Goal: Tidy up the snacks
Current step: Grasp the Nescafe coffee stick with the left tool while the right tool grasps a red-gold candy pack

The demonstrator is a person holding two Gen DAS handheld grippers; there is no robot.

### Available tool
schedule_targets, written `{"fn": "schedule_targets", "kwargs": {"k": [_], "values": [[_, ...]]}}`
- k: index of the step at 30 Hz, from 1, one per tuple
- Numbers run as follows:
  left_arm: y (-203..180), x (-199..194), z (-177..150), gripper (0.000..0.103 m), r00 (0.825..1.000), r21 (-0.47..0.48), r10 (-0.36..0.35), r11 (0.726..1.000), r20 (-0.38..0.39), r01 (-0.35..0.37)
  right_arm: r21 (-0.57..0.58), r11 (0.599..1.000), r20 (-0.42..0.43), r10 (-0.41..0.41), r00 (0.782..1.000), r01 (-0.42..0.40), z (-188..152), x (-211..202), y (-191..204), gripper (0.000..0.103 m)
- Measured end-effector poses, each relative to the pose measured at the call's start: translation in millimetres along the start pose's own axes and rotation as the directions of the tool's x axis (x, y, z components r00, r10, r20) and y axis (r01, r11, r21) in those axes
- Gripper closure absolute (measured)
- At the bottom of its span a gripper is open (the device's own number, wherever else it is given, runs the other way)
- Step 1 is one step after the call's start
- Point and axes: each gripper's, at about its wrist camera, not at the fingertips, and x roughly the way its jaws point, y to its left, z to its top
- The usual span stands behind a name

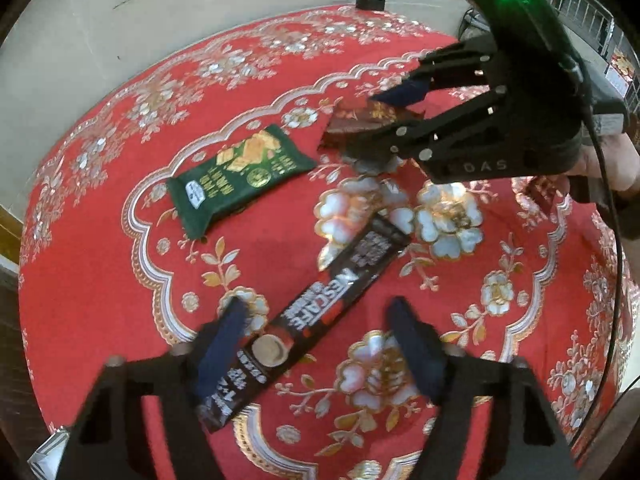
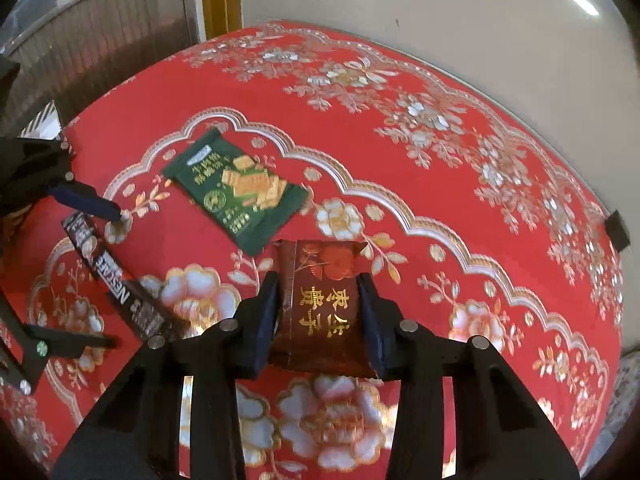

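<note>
Snacks lie spread over the red flowered surface [image 2: 460,184]. A dark red packet with gold characters [image 2: 320,304] sits between the fingers of the right gripper [image 2: 320,320], both pads pressed against its sides, so the gripper holds it. Just beyond it lies the green cracker packet [image 2: 236,192], touching neither gripper. The long black coffee stick [image 1: 320,320] runs slantwise between the half-open fingers of the left gripper [image 1: 320,352]: the left pad meets its edge, the other stands clear.
</note>
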Motion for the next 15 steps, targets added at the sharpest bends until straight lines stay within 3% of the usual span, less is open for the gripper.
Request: {"fn": "schedule_targets", "kwargs": {"k": [8,12,15], "values": [[-14.5,-6.2,-6.3,0.08,0.999,-0.031,0.012,0.999,0.03,-0.011,0.127,0.992,0.041,0.02,0.999,-0.025,-31.3,-28.7,-9.0,0.067],[-28.6,-10.7,-15.4,0.08,0.999,-0.047,0.022,0.999,0.03,-0.021,0.159,0.986,0.087,0.029,0.996,-0.043,-47.8,-49.8,-2.7,0.079],[-39.1,-14.2,-21.5,0.08,0.999,-0.069,0.032,0.997,0.015,-0.031,0.187,0.98,0.106,0.042,0.993,-0.062,-57.4,-58.3,1.4,0.079]]}}
